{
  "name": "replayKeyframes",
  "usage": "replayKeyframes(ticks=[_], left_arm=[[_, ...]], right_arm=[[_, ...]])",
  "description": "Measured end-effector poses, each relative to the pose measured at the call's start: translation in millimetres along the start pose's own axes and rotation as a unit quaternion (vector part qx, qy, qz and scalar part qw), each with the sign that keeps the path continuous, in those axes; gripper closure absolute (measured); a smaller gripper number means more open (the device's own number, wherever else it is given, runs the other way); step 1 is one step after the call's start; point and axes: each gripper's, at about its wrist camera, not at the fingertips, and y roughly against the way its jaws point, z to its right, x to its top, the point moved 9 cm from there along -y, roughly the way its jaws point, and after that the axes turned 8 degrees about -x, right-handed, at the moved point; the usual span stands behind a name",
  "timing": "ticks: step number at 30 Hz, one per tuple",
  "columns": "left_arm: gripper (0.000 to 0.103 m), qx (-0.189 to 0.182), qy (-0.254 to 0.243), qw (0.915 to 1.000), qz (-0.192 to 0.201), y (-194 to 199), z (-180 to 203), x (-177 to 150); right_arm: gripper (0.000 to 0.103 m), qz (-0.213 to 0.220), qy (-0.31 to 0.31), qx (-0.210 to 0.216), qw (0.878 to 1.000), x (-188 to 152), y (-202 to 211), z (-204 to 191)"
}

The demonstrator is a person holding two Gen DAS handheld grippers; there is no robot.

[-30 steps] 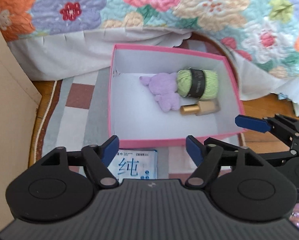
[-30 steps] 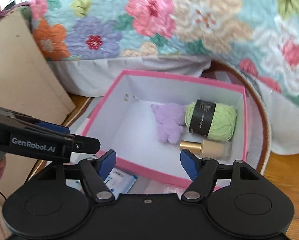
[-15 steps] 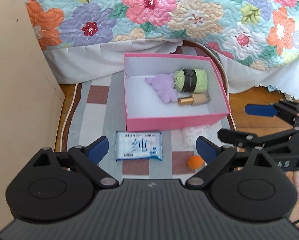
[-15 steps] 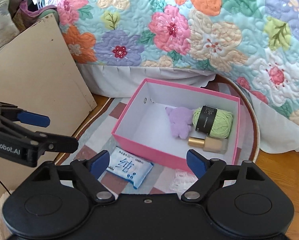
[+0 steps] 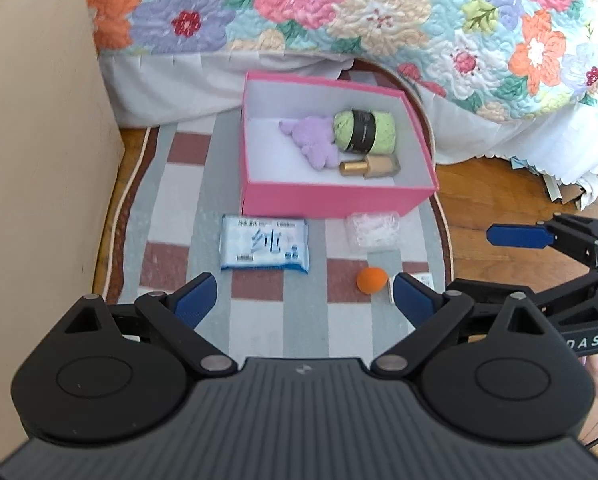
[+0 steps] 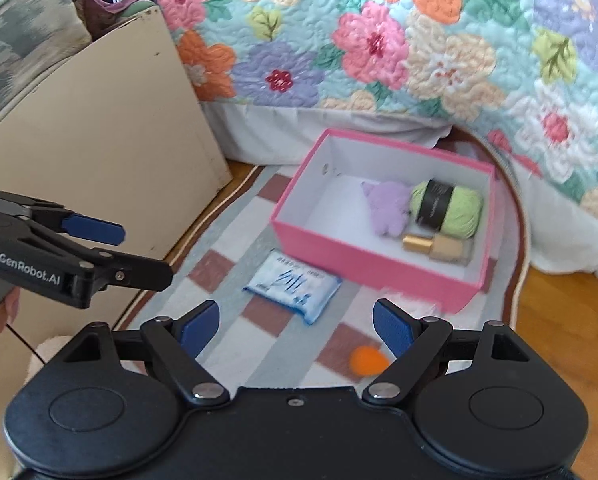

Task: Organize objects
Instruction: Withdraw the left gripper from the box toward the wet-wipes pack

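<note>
A checked rug (image 5: 171,216) lies on the wooden floor below a floral quilt (image 5: 379,12). On it, at twelve o'clock, the pink box (image 5: 331,200) holds green yarn (image 5: 365,132), a purple plush (image 5: 311,140) and a gold-capped bottle (image 5: 371,166). Just before the box lie a tissue pack (image 5: 265,248), a clear case (image 5: 374,229) and an orange ball (image 5: 371,280). The left tongs (image 5: 305,298) and right tongs (image 6: 295,326) both gape wide, holding nothing.

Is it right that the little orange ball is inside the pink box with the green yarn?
Not quite. The orange ball lies on the striped rug, outside the pink box, as the left wrist view shows. The green yarn is inside the box.
</note>
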Motion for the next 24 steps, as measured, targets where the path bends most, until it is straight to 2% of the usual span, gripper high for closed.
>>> replayKeyframes(ticks=[6,11,19,24], left_arm=[[0.007,0.002,-0.011,0.9999,-0.013,-10,-17,-29],[0.007,0.004,-0.02,0.9998,-0.004,-15,-32,-37],[0.007,0.001,-0.002,0.9996,0.029,-38,-63,-30],[0.007,0.002,-0.017,0.9995,0.027,-64,-72,-22]], right_arm=[[0.016,-0.008,-0.022,0.028,0.999,-26,-11,-16],[0.016,-0.007,-0.011,0.04,0.999,-41,-17,-33],[0.015,0.061,0.058,0.06,0.995,-39,-31,-56],[0.012,0.069,0.058,0.064,0.994,-30,-57,-60]])
